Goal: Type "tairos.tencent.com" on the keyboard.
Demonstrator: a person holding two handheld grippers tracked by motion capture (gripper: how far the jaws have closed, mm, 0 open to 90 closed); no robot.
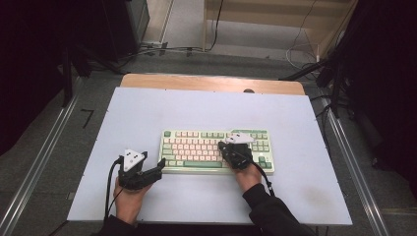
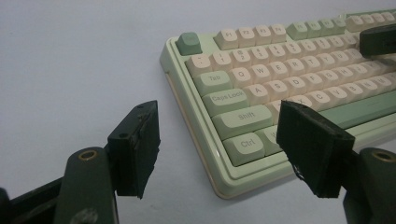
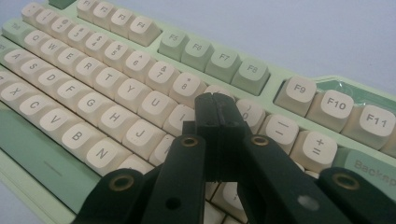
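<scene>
Pale lilac-grey sheeting covers the table (image 1: 147,113), whose wooden far edge shows beyond it, with grey floor and trailing cables behind. Lying flat a little right of the table's middle is a mint-green mechanical keyboard with cream and green keycaps (image 1: 196,147), its long side parallel to the near edge. The left gripper (image 1: 147,169), black with a grey three-cornered plate on top, sits just off the keyboard's near left corner, held in the person's left hand (image 1: 129,199). Its jaws stand wide apart with nothing between them; in the left gripper view the Ctrl and Shift corner of the keyboard (image 2: 243,126) lies just ahead, between and beyond the two black pads. The right gripper (image 1: 227,146) is over the right half of the key field, held by the right hand (image 1: 248,178) in a dark sleeve. Its jaws are pressed together, and in the right gripper view the joined tips (image 3: 215,105) point down at the cream keys near the 9 and 0; whether they touch a keycap cannot be told.
</scene>
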